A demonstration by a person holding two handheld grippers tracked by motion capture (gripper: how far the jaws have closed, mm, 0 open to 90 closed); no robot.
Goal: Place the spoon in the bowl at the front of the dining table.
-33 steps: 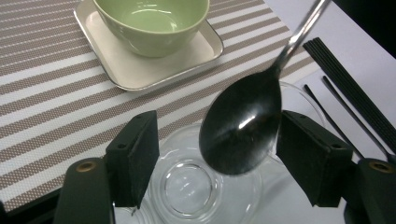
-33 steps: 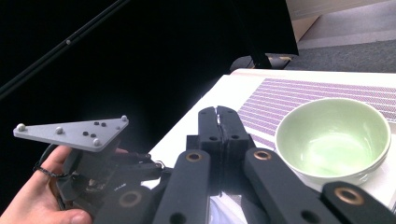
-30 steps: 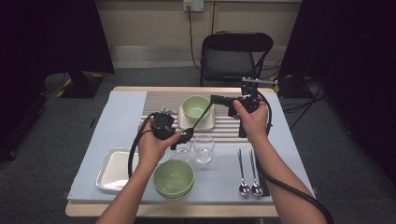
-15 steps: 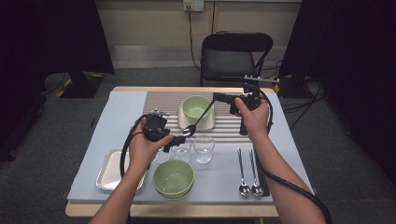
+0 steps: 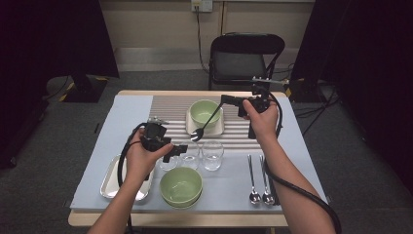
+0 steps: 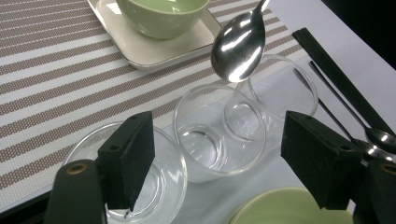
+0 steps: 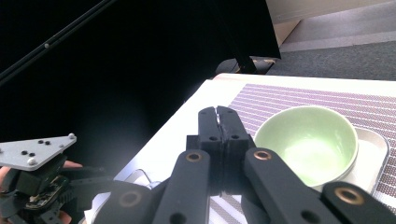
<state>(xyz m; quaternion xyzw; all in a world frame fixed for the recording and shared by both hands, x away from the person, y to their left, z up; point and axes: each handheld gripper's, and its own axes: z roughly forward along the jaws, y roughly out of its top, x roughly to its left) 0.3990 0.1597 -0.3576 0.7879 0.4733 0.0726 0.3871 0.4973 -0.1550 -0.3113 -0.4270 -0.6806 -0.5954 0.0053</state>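
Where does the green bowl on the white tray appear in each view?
High view: green bowl at centre, on the far side.
Left gripper view: green bowl at top edge, cut off.
Right gripper view: green bowl at right.
Shared landmark: striped mat beneath it.

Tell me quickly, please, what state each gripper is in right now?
Left gripper: open, holding nothing, near the glasses.
Right gripper: shut on the spoon.

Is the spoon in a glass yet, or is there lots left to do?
Not yet. The right gripper is shut on the spoon, whose bowl hangs above the three empty glasses. The left gripper is open near them. Two more spoons lie on the table.
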